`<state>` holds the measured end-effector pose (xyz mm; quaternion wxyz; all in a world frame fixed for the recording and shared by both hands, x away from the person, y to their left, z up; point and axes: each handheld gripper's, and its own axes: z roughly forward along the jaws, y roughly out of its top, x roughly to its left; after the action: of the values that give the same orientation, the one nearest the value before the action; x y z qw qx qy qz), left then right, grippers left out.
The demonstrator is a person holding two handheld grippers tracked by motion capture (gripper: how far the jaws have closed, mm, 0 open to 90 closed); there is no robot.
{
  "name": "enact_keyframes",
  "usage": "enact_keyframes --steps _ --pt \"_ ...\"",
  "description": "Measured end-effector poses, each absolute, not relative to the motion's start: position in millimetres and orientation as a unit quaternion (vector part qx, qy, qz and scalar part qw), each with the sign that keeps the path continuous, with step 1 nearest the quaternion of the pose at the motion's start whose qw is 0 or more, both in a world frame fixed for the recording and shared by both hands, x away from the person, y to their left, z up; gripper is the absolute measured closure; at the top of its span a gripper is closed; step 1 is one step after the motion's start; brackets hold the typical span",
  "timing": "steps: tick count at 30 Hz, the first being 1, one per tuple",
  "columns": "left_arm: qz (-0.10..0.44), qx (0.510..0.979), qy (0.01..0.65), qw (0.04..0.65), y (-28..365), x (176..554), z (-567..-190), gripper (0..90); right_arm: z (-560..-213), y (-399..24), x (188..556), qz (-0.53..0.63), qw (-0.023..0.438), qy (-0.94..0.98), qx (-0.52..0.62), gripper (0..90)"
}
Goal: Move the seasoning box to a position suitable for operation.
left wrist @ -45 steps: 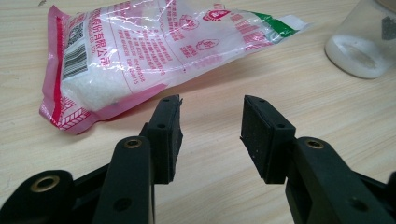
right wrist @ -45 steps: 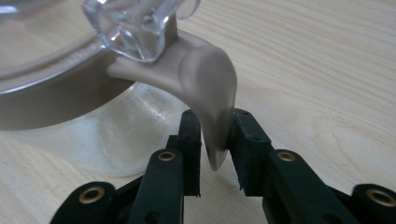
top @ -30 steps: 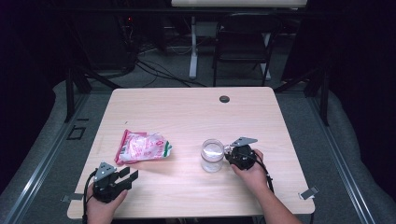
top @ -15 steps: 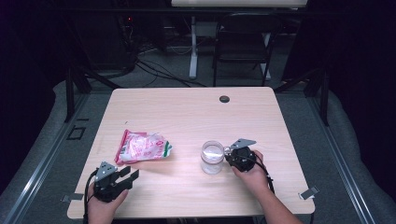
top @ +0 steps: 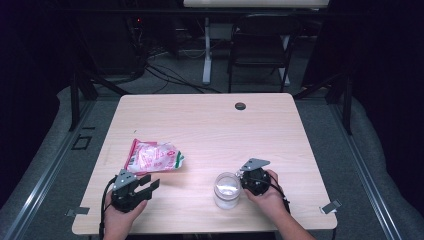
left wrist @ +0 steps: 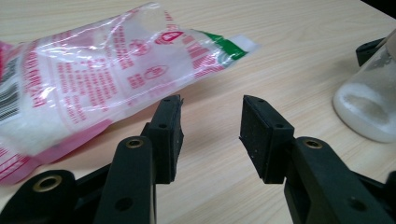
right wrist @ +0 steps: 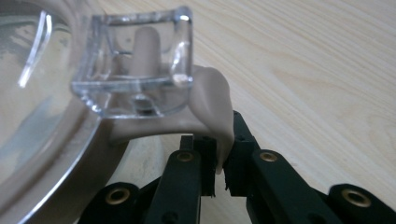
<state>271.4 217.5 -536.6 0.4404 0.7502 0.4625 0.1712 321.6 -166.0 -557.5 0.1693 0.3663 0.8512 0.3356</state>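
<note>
- High view first: wooden table under the camera, 2 forearms coming in from the bottom edge.
- Left gripper sits near the front left corner, jaws pointing toward the middle of the table, parted about halfway with bare wood between them.
- Plastic bag, clear with red and pink print and a green end, lies flat just beyond that gripper, apart from it.
- Glass jar stands upright at the front of the table, right of centre, with white contents low inside.
- Right gripper is pressed in against the jar's right side, its grey plate on top, the hand wrapped round it from behind.
- Small dark round cap is set into the table near its far edge, well apart from everything.
- Over to the left gripper view: 2 black jaws stand apart with nothing between them; the bag lies just past the left jaw's tip, white grains showing inside, and the jar stands off at the right edge.
- Now the right gripper view: the right gripper has its jaws nearly together, pinching a thin beige flexible tab between the pads; the jaws have just been closing on it.
- That tab curls up to a clear square latch piece at the jar's lid, which bulks large at the left.
</note>
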Motion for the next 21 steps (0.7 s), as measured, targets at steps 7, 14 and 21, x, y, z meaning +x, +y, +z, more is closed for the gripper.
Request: enact_keyframes --steps 7,14,21 --pt "0.166 0.764 0.441 0.441 201 277 -536 58.4 -558 -156 316 0.334 0.171 0.842 0.388 85.7" --pt "0.156 0.774 0.419 0.448 186 282 -535 58.7 -558 -144 312 0.324 0.187 0.83 0.413 85.9" --pt "0.147 0.788 0.397 0.448 168 286 -534 59.6 -559 -135 311 0.324 0.198 0.81 0.448 85.6"
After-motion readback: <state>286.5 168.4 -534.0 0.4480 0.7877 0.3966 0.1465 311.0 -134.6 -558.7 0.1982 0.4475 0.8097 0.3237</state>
